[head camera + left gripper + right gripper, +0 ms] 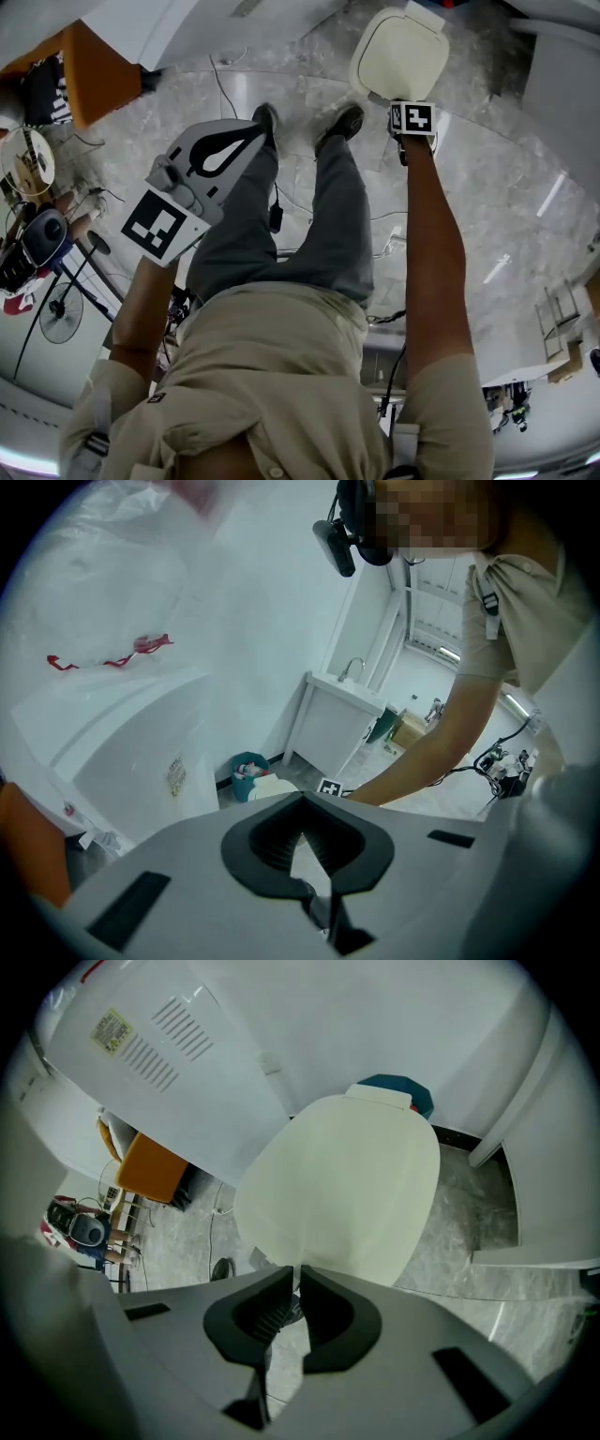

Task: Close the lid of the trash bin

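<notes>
The trash bin's cream lid (398,52) lies flat and faces up at the top of the head view, hiding the bin body beneath it. In the right gripper view the lid (342,1185) fills the middle. My right gripper (298,1271) is shut, its tips at the lid's near edge, with nothing seen between them; whether they touch the lid I cannot tell. In the head view the right gripper (412,117) sits just in front of the lid. My left gripper (202,164) is held up at the left, far from the bin, and shut (302,801) on nothing.
A teal bin (398,1087) stands behind the cream lid. White cabinets (544,1194) flank the bin on the right, a large white appliance (159,1063) on the left. The person's shoes (339,124) stand on the marble floor, and an orange box (98,70) sits far left.
</notes>
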